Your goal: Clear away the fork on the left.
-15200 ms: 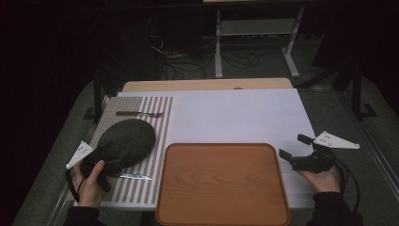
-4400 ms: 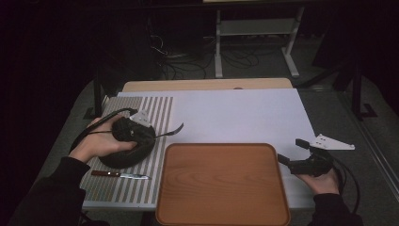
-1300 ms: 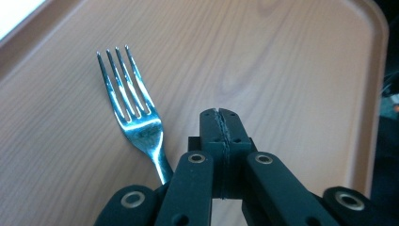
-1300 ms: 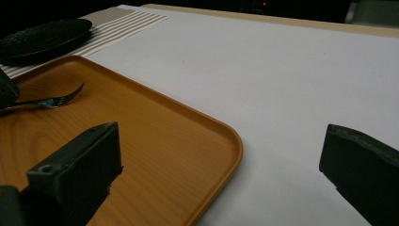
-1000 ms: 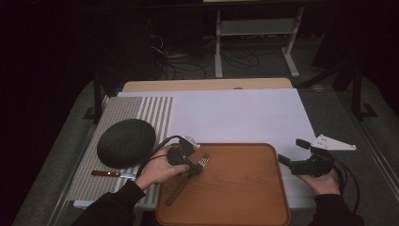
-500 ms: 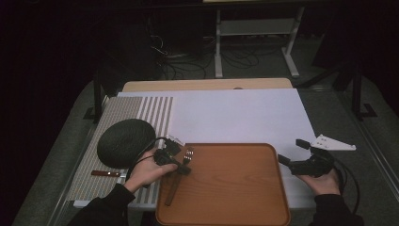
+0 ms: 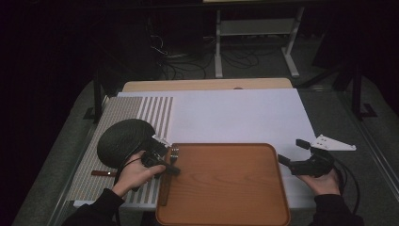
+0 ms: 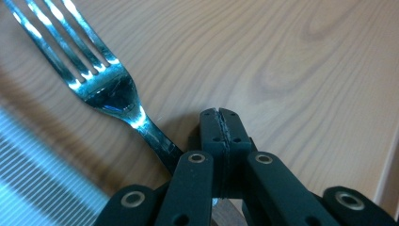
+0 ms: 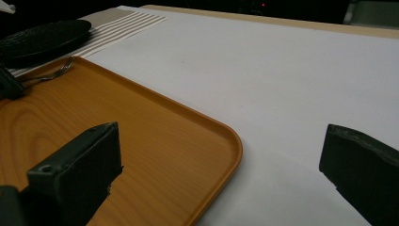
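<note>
Jaws of the left gripper (image 8: 221, 117) press tight together with nothing between their tips; the fork (image 8: 101, 80) lies just to their left on the wooden tray (image 8: 291, 70), its handle running under the linkage and out of sight. From above, the left hand (image 7: 136, 172) covers most of that gripper, and the fork is hard to make out. Beyond it sits a dark round plate (image 7: 124, 141). The right gripper (image 9: 221, 165) rests spread wide beside the tray's corner, holding nothing.
</note>
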Demonstrator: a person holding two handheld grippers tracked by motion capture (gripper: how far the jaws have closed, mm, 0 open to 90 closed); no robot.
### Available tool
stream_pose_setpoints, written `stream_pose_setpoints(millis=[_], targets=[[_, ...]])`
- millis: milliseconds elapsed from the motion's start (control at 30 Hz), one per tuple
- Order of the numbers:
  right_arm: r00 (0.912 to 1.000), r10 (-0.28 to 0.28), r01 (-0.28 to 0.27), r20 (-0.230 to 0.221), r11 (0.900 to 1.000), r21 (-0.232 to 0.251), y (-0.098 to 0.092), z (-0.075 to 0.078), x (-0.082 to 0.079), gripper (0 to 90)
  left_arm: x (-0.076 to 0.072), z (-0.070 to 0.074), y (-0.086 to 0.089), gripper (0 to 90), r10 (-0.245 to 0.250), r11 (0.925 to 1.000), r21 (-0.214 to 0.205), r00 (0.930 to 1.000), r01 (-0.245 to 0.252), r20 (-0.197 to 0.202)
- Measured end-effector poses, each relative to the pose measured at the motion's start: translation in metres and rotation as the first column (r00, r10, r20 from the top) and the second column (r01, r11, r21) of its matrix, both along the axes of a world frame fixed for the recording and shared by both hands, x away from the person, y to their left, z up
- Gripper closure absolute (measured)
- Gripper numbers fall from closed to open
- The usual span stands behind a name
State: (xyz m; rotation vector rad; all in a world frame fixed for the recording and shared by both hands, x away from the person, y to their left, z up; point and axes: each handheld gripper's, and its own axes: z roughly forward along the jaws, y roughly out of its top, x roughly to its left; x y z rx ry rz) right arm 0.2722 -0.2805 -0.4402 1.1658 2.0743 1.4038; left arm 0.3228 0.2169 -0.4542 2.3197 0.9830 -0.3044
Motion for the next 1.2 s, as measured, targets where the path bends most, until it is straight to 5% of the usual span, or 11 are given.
stream_pose_setpoints(millis=[267, 533, 667, 733, 867, 900, 933, 1000, 1067, 1100, 1200], targets=[[1.0, -0.001, 0.001, 0.0, 1.0, 0.001, 0.0, 0.0, 0.0, 0.0, -0.001, 0.011, 0.02, 89.5, 0.028, 0.9987, -0.044, 0.9984, -0.026, 0.049], [1.0, -0.001, 0.001, 0.0, 1.0, 0.002, 0.0, 0.0, 0.0, 0.0, -0.003, 0.019, 0.038, 75.7, 0.009, 0.9983, -0.059, 0.9873, 0.0, 0.159], [1.0, -0.001, 0.001, 0.0, 1.0, 0.002, 0.0, 0.0, 0.0, 0.0, -0.008, 0.021, 0.054, 67.9, 0.061, 0.9926, -0.118, 0.9621, -0.03, 0.266], [1.0, -0.002, 0.002, -0.001, 1.0, 0.002, 0.0, 0.0, 0.0, 0.0, -0.011, 0.021, 0.062, 65.5, 0.091, 0.9862, -0.161, 0.9403, -0.04, 0.328], [1.0, -0.003, 0.003, -0.001, 1.0, 0.002, 0.0, 0.0, 0.0, 0.0, -0.017, 0.02, 0.078, 59.9, 0.155, 0.9604, -0.276, 0.9009, -0.041, 0.406], [1.0, -0.002, 0.002, -0.001, 1.0, 0.002, 0.0, 0.0, 0.0, 0.0, -0.017, 0.02, 0.078, 57.6, 0.155, 0.9604, -0.276, 0.9009, -0.041, 0.406], [1.0, -0.002, 0.002, -0.001, 1.0, 0.002, 0.0, 0.0, 0.0, 0.0, -0.018, 0.021, 0.084, 55.3, 0.188, 0.9479, -0.315, 0.885, -0.05, 0.426], [1.0, -0.003, 0.003, -0.001, 1.0, 0.002, 0.0, 0.0, 0.0, 0.0, -0.02, 0.022, 0.089, 48.5, 0.222, 0.941, -0.331, 0.8644, -0.068, 0.451], [1.0, -0.002, 0.002, -0.001, 1.0, 0.001, 0.0, 0.0, 0.0, 0.0, -0.021, 0.023, 0.093, 45.8, 0.243, 0.9314, -0.357, 0.8521, -0.072, 0.463], [1.0, -0.002, 0.002, -0.001, 1.0, 0.001, 0.0, 0.0, 0.0, 0.0, -0.021, 0.023, 0.093, 44.6, 0.243, 0.9314, -0.357, 0.8521, -0.072, 0.463], [1.0, -0.003, 0.003, -0.001, 1.0, 0.002, 0.0, 0.0, 0.0, 0.0, -0.022, 0.023, 0.1, 37.1, 0.293, 0.9121, -0.399, 0.8325, -0.096, 0.47]])
